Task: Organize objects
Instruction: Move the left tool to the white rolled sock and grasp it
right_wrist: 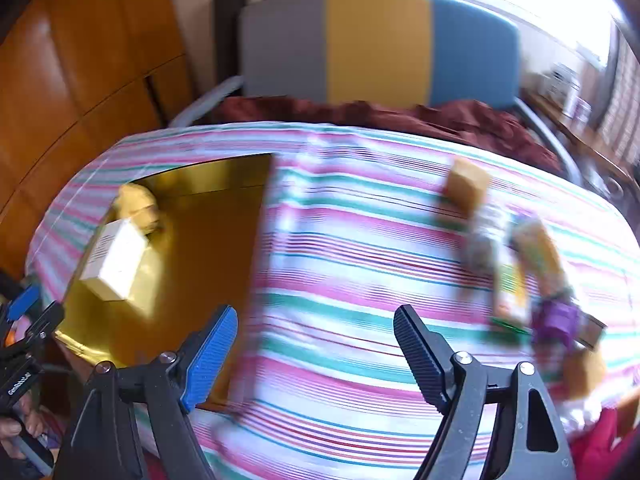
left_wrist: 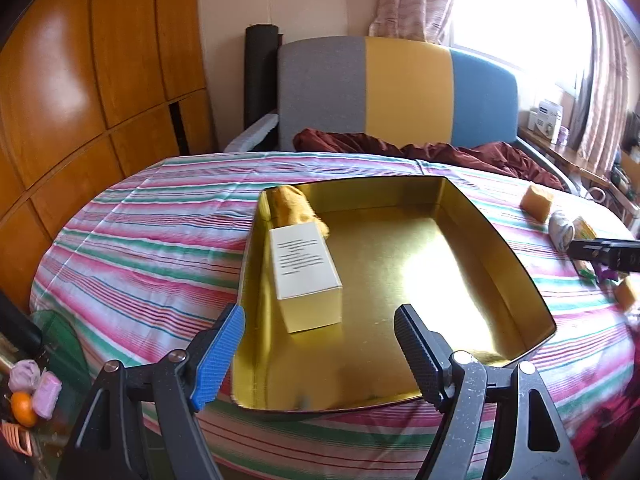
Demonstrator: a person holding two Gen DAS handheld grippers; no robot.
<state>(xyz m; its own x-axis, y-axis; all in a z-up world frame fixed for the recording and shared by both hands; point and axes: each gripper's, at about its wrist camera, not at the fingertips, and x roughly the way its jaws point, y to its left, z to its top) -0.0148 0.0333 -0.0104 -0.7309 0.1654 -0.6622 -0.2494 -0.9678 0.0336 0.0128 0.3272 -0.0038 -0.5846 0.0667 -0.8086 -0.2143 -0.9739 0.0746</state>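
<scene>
Your left gripper (left_wrist: 318,334): spread, empty, above tin (left_wrist: 500,240) | box (left_wrist: 306,268) in tin at 10 o'clock, beside yellow cloth (left_wrist: 298,210) | your right gripper (right_wrist: 314,338): spread, empty, over sheet (right_wrist: 340,240); blurred packets (right_wrist: 512,264) at 2 o'clock

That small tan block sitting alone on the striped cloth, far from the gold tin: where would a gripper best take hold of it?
Probably across its two flat side faces, coming down from above. The tan block looks boxy and stands apart from the blurred clutter nearer the open right gripper, so the fingers seem to have room on both sides. Motion blur hides its exact edges.
</scene>
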